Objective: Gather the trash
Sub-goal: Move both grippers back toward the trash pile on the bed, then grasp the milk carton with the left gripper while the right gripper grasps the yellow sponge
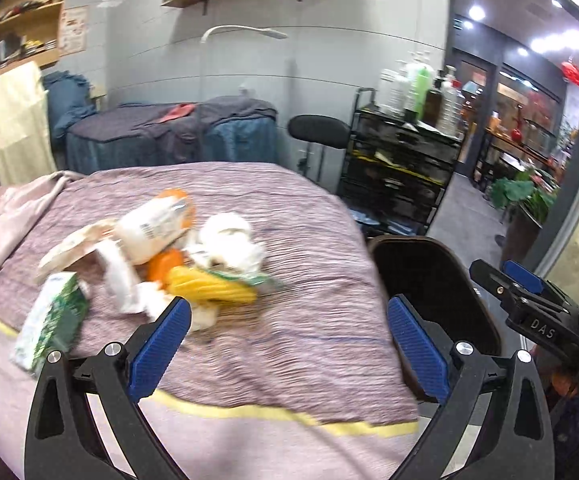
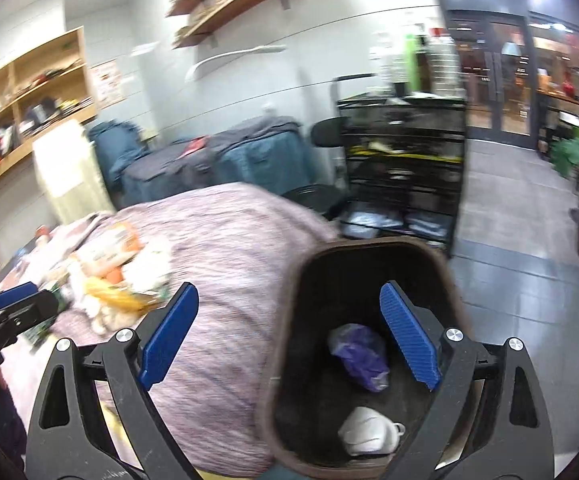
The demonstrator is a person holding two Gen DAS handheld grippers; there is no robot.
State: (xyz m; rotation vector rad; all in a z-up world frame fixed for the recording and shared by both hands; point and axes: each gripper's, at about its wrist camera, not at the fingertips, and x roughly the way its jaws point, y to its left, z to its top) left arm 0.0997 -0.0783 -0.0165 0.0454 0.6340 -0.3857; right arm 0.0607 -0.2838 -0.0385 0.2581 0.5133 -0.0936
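A heap of trash lies on the purple bedcover [image 1: 289,320]: a yellow wrapper [image 1: 213,288], crumpled white tissue [image 1: 229,240], a white and orange packet [image 1: 157,228] and a green and white carton [image 1: 53,320]. My left gripper [image 1: 289,328] hangs wide open over the cover, just right of the heap, nothing between its blue pads. A dark bin [image 2: 369,360] stands beside the bed; a purple bag [image 2: 359,356] and a white mask [image 2: 369,436] lie in it. My right gripper [image 2: 289,332] is open above the bin's rim, empty. The heap [image 2: 117,280] shows blurred at left.
A black wire shelf cart [image 1: 401,160] with bottles stands behind the bin [image 1: 429,280]. A black stool [image 1: 317,132] and a covered blue-grey table [image 1: 169,136] are behind the bed. Wooden shelves line the left wall. The right gripper's body [image 1: 529,304] shows at right.
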